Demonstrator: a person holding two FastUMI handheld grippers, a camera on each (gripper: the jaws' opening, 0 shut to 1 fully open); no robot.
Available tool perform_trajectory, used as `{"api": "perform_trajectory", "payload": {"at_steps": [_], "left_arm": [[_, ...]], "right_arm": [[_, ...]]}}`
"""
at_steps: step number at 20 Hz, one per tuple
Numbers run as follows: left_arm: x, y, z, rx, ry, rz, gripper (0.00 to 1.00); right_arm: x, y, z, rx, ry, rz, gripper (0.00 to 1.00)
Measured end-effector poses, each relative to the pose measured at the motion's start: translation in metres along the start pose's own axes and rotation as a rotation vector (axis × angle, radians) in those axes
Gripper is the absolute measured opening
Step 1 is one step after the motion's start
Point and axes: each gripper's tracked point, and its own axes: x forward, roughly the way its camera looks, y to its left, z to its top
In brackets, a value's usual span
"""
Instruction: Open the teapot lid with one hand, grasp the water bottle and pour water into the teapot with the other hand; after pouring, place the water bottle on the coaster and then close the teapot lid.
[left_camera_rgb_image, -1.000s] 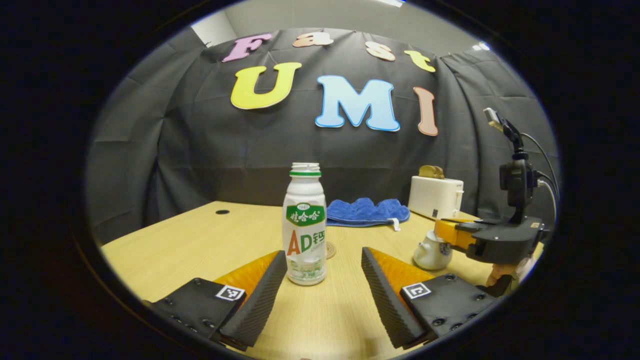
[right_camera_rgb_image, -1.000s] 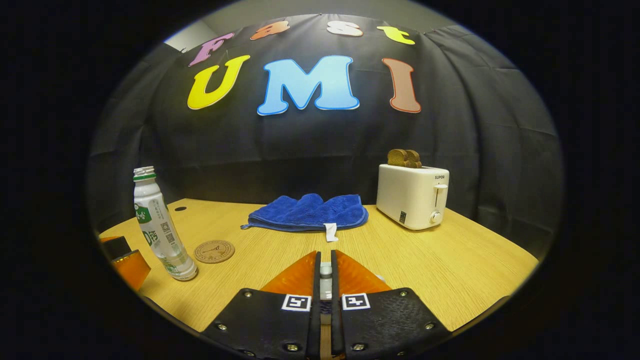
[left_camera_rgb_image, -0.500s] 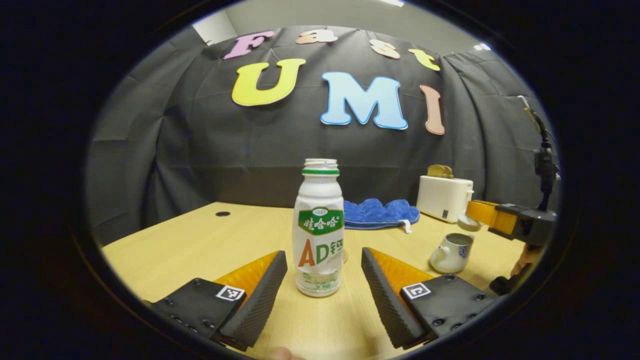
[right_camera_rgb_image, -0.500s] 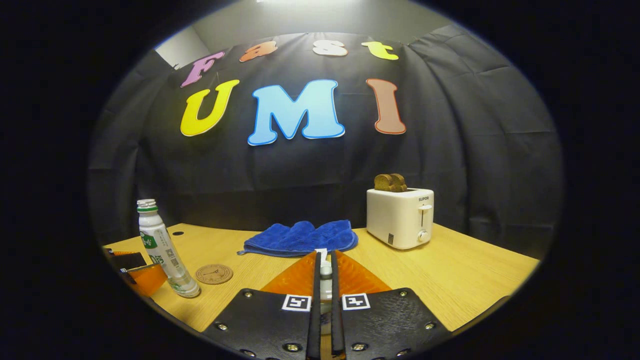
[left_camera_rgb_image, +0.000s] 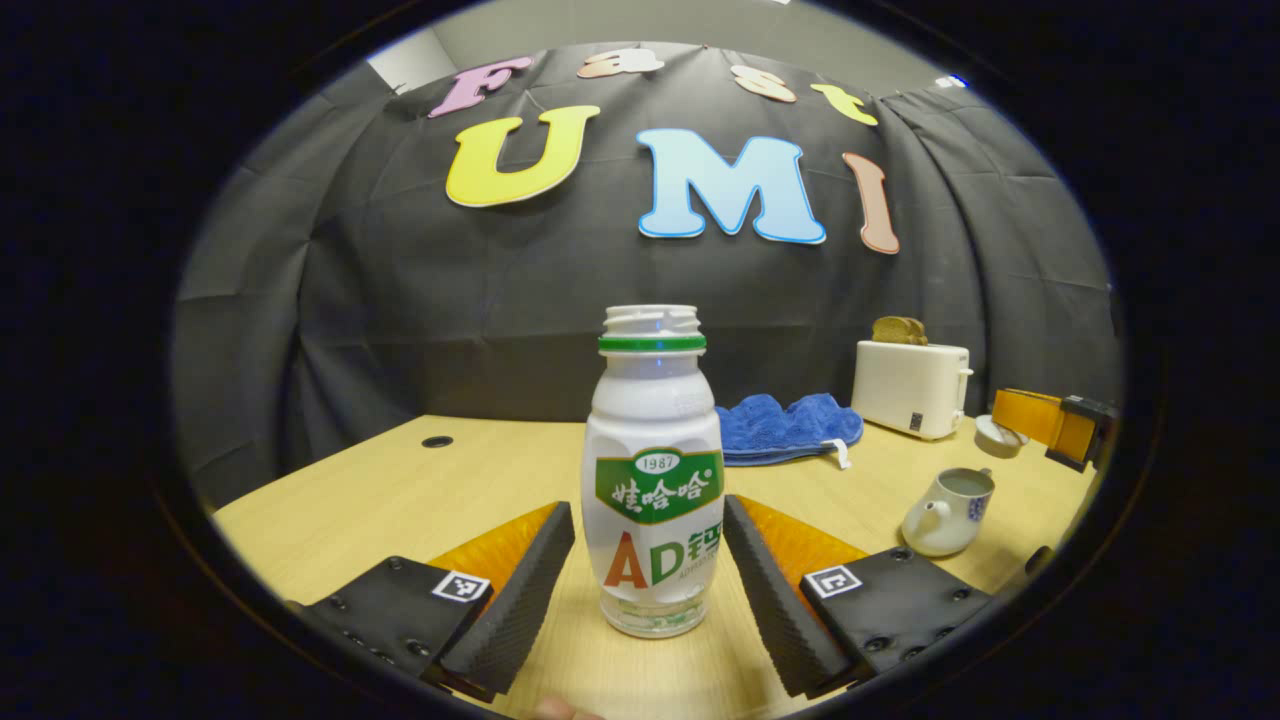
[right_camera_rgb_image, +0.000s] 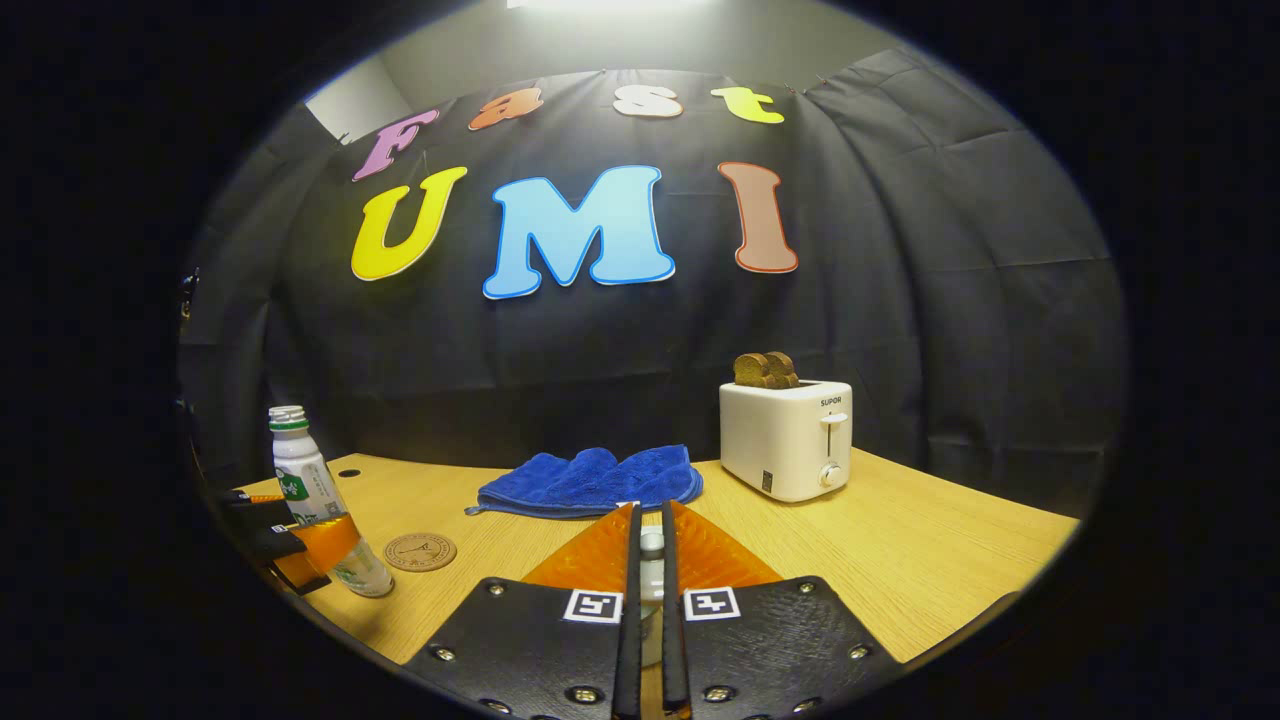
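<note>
Left gripper view: left tongs (left_camera_rgb_image: 648, 575) spread wide, white plastic water bottle (left_camera_rgb_image: 653, 480) standing uncapped between fingers, right pad touching or nearly so, left pad apart. Small white ceramic teapot (left_camera_rgb_image: 945, 512) sat lidless, off right. Best to centre bottle, squeeze mid-body gently, keep upright.

Right gripper view: right tongs (right_camera_rgb_image: 650, 560) clenched on small white teapot lid (right_camera_rgb_image: 651, 545), held above wooden table (right_camera_rgb_image: 900, 560). Round cork coaster (right_camera_rgb_image: 420, 551) lay left, beside bottle.

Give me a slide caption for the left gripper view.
Open left gripper straddles the water bottle; lidless teapot waits nearby.
</note>
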Motion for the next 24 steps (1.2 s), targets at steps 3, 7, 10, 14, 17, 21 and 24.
{"api": "perform_trajectory", "payload": {"at_steps": [3, 7, 10, 14, 17, 21, 24], "left_arm": [[0.009, -0.001, -0.001, 0.014, 0.014, -0.004, 1.0], [0.011, -0.005, 0.0, 0.073, 0.021, -0.005, 0.81], [0.011, -0.014, 0.003, 0.167, 0.024, -0.014, 0.81], [0.015, -0.03, 0.007, 0.357, 0.022, -0.026, 0.81], [0.016, -0.044, 0.016, 0.55, -0.004, -0.027, 0.77], [0.021, -0.063, 0.026, 0.747, -0.033, -0.043, 0.78], [0.024, -0.074, 0.03, 0.878, -0.044, -0.045, 0.76]], "right_arm": [[-0.001, -0.005, 0.0, 0.01, 0.005, -0.012, 0.08], [-0.003, -0.018, 0.003, 0.018, -0.001, -0.048, 0.08], [-0.007, -0.024, 0.006, 0.027, -0.008, -0.075, 0.08], [-0.013, -0.046, 0.009, 0.053, -0.016, -0.11, 0.08], [-0.019, -0.057, 0.006, 0.075, -0.007, -0.121, 0.08], [-0.027, -0.075, -0.001, 0.077, 0.004, -0.14, 0.08], [-0.034, -0.084, -0.003, 0.075, 0.001, -0.148, 0.08]]}}
